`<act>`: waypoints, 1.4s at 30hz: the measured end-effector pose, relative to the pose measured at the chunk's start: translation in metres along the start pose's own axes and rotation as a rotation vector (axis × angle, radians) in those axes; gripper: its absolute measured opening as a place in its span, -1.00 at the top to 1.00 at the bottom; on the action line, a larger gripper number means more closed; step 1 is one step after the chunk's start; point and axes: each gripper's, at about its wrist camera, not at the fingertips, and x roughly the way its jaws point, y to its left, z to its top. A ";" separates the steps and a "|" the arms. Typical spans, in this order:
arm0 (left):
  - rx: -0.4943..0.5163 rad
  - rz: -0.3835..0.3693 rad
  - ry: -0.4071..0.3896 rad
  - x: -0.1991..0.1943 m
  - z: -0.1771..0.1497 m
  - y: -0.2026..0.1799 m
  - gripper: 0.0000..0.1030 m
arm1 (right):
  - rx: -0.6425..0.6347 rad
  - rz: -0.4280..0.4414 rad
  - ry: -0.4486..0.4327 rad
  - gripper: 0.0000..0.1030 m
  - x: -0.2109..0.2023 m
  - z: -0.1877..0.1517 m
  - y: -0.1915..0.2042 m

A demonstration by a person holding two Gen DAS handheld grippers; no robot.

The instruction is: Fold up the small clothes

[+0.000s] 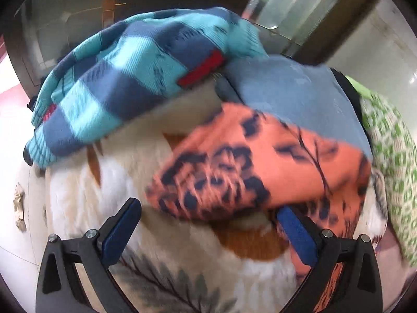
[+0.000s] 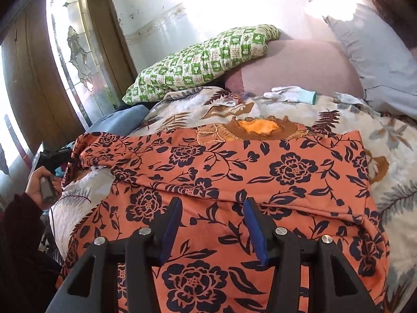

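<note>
An orange garment with dark blue flowers [image 2: 260, 172] lies spread on the bed, its left sleeve folded across the body. My right gripper [image 2: 212, 203] is open, its fingers hovering just above the garment's lower middle. In the left wrist view the garment's sleeve end [image 1: 247, 167] is blurred; my left gripper [image 1: 208, 208] is open, with its right finger [image 1: 294, 227] under the sleeve's edge. The left gripper also shows in the right wrist view [image 2: 56, 156], at the sleeve end, held by a hand.
A blue-and-teal checked sweater [image 1: 125, 78] and a grey-blue garment [image 1: 294, 88] lie beyond the sleeve. A green checked pillow [image 2: 198, 62], a white glove [image 2: 289, 95] and a grey pillow [image 2: 375, 57] lie at the bed's head. The floral blanket [image 2: 396, 200] covers the bed.
</note>
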 end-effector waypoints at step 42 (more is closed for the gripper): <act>-0.149 -0.429 0.199 0.041 0.062 0.010 0.47 | -0.016 -0.013 -0.013 -0.03 0.001 0.002 0.001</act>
